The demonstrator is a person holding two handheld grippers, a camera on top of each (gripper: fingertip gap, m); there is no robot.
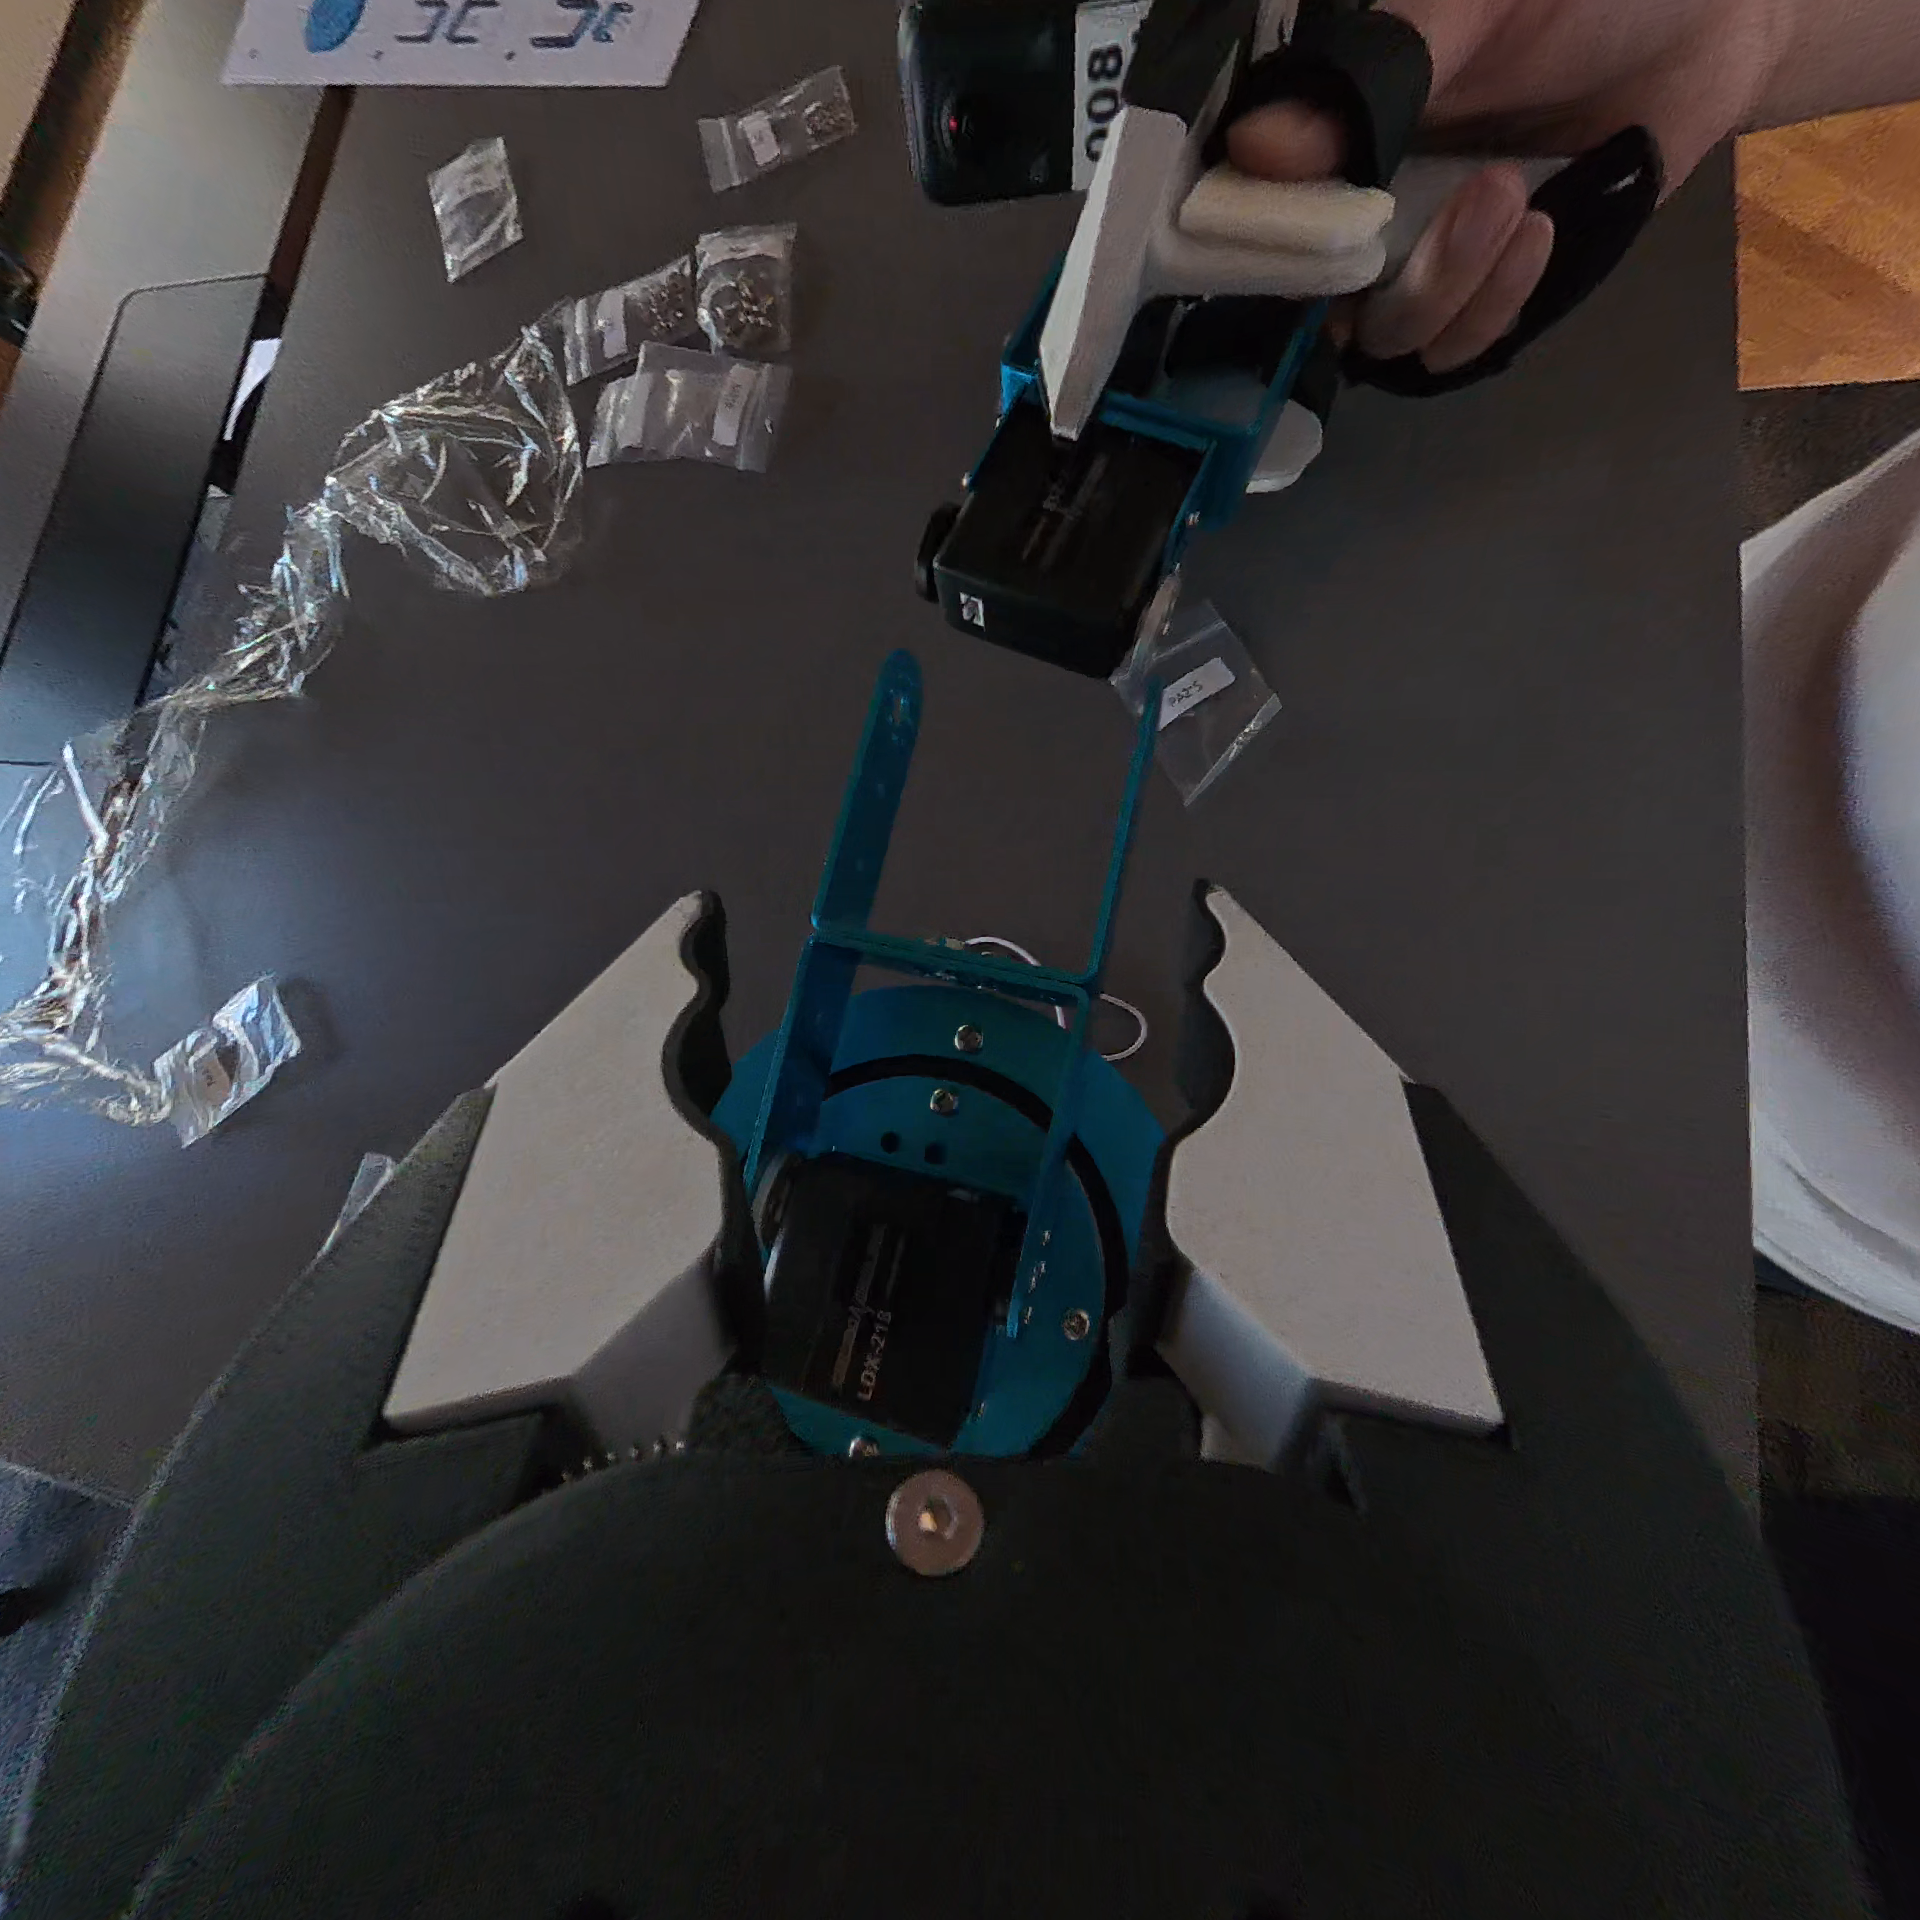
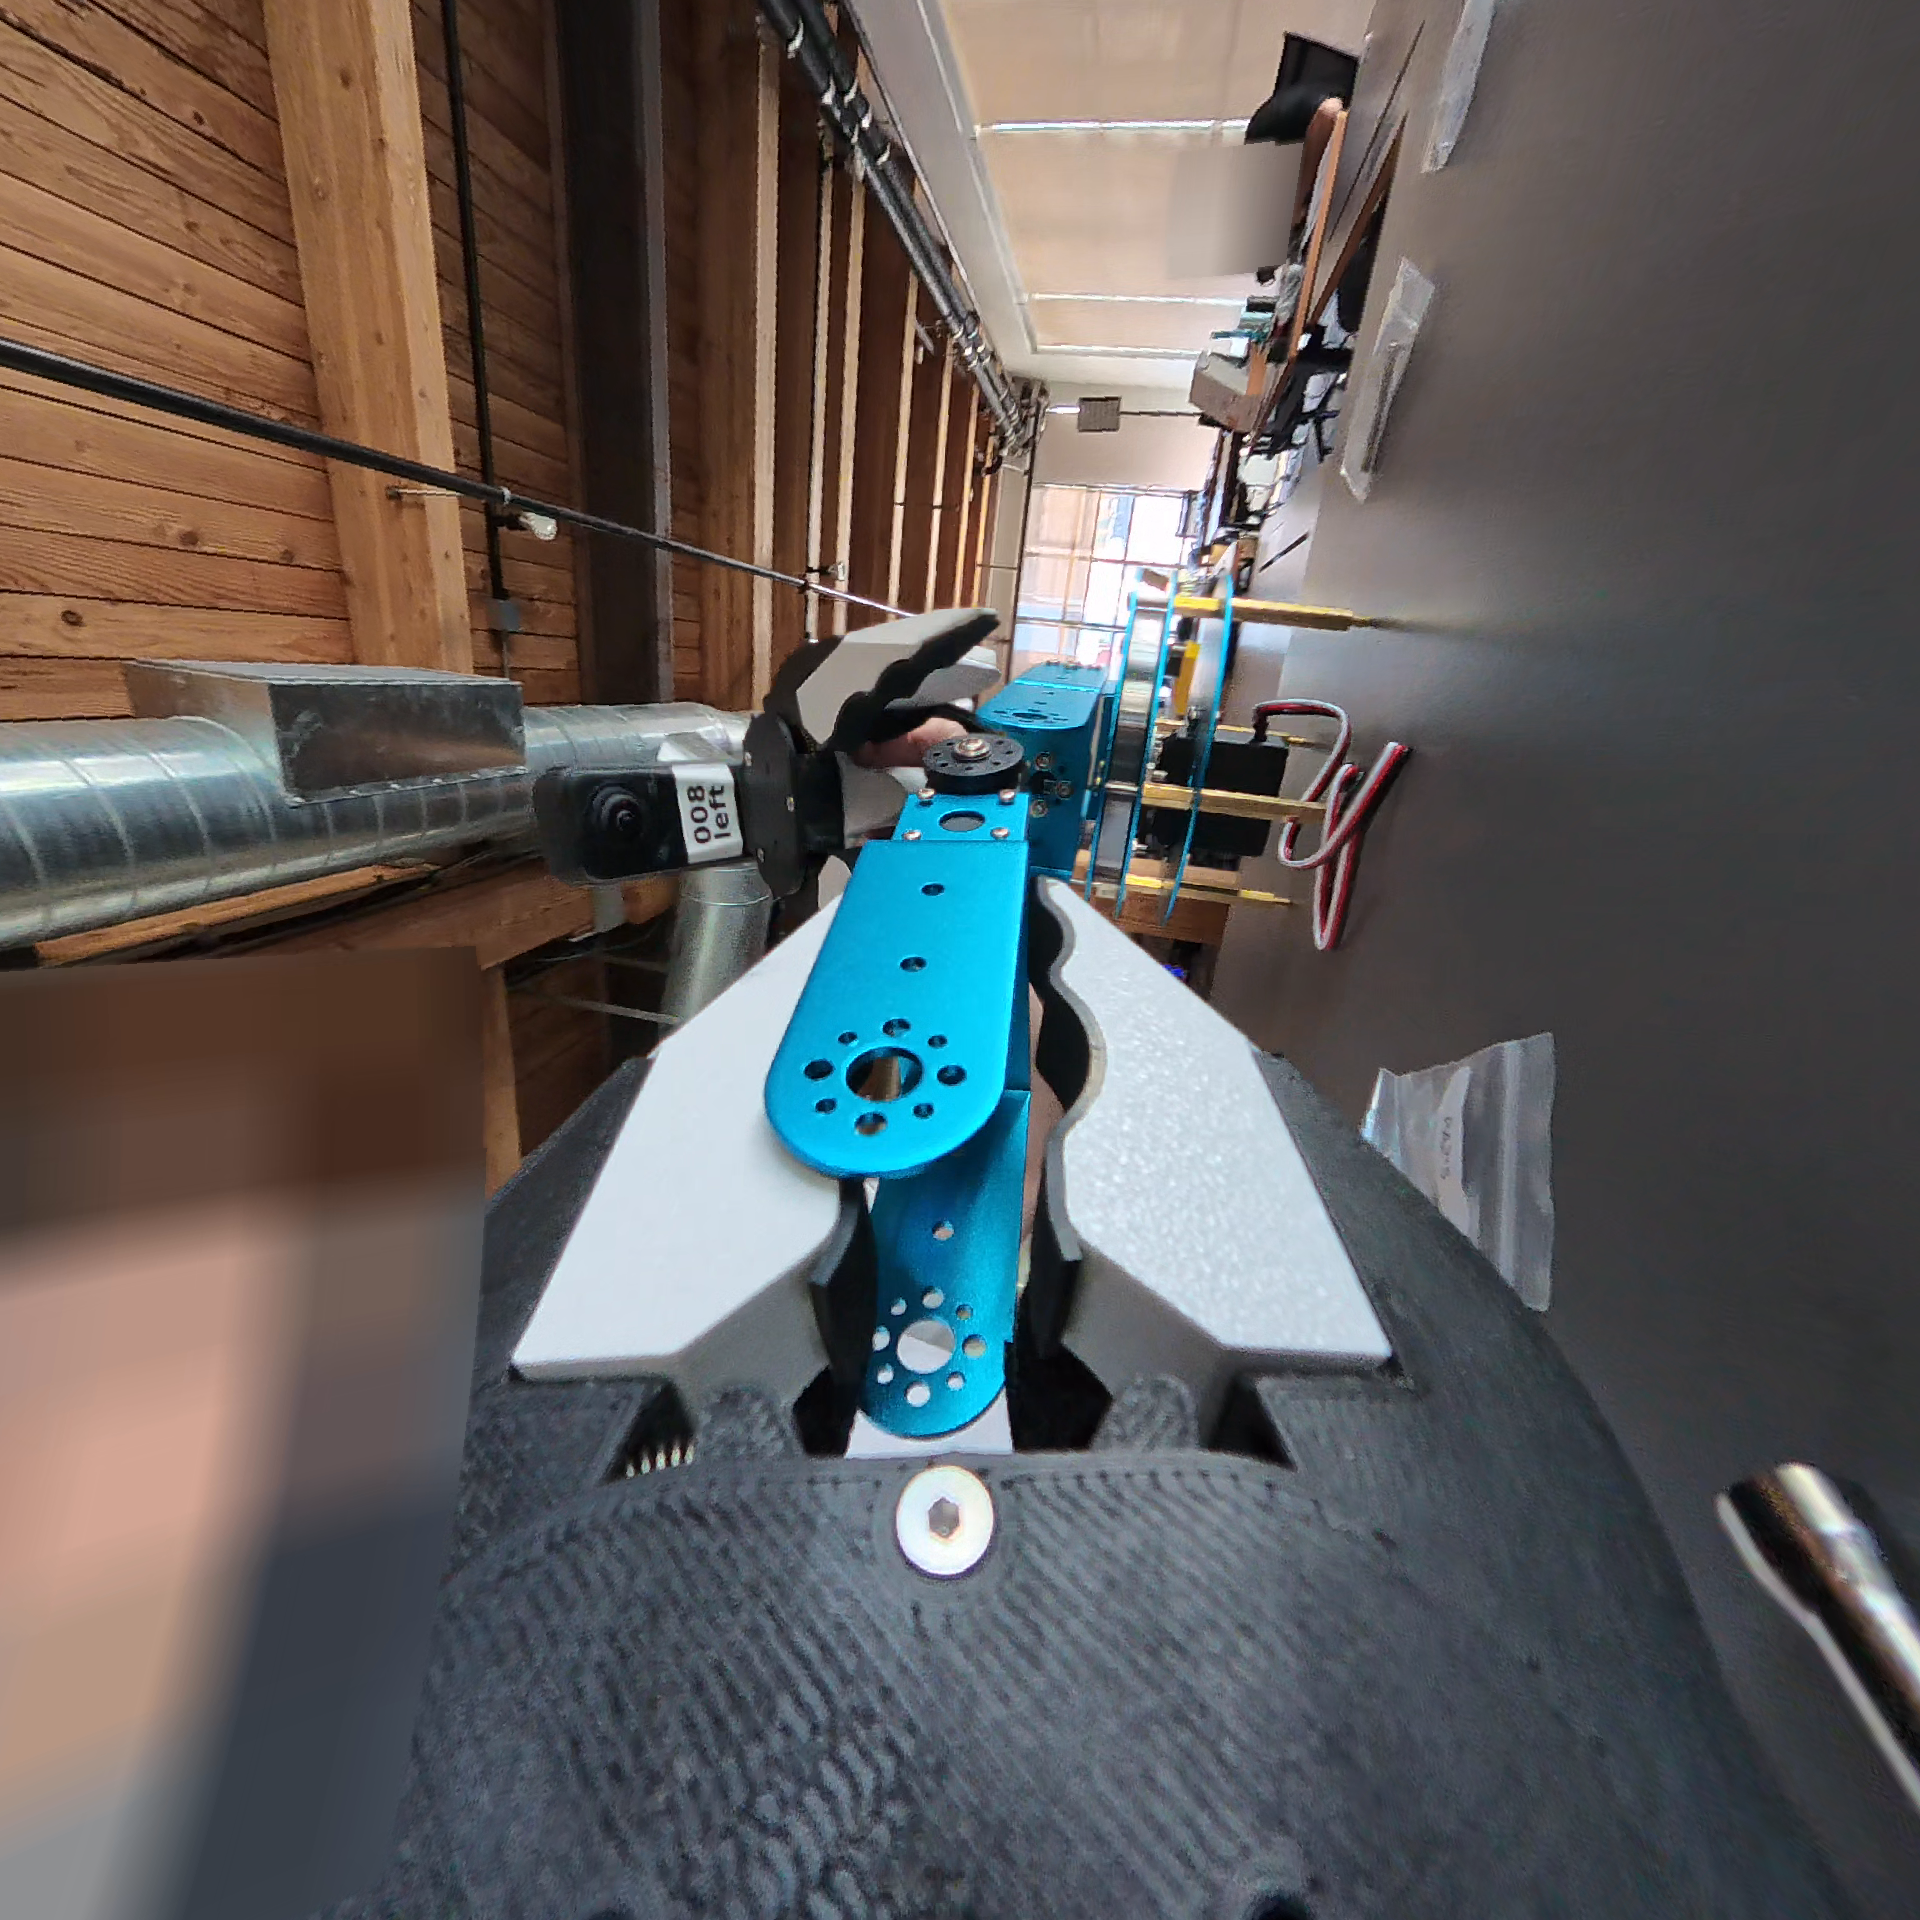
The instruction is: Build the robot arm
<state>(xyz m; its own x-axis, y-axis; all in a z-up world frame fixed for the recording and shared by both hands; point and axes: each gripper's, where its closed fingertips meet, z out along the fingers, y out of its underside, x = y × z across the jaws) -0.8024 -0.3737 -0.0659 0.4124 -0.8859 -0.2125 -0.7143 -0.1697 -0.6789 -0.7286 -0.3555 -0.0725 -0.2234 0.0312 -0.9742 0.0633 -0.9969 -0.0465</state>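
A blue round base (image 1: 1101, 1174) carries a black servo (image 1: 883, 1309) and a blue U bracket (image 1: 883, 790) whose arms point up. My left gripper (image 1: 956, 904) is open and straddles this assembly from above, the bracket arms between its fingers. My left gripper also shows in the right wrist view (image 2: 914, 665), over the assembly (image 2: 1049, 717). My right gripper (image 2: 935, 925) is shut on a second blue bracket (image 2: 914, 997). In the left wrist view my right gripper (image 1: 1174, 416) holds that bracket with its black servo (image 1: 1060, 540) just beyond the U bracket's arms.
The dark grey table (image 1: 520, 779) holds several small bags of screws (image 1: 686, 384), crumpled cellophane (image 1: 436, 488), one bag (image 1: 1205, 696) under the held servo and a white sheet (image 1: 468, 31). A laptop (image 1: 104, 468) lies left. A person's white clothing (image 1: 1839, 935) is right. Spacing between my two grippers at the tips: around 9 centimetres.
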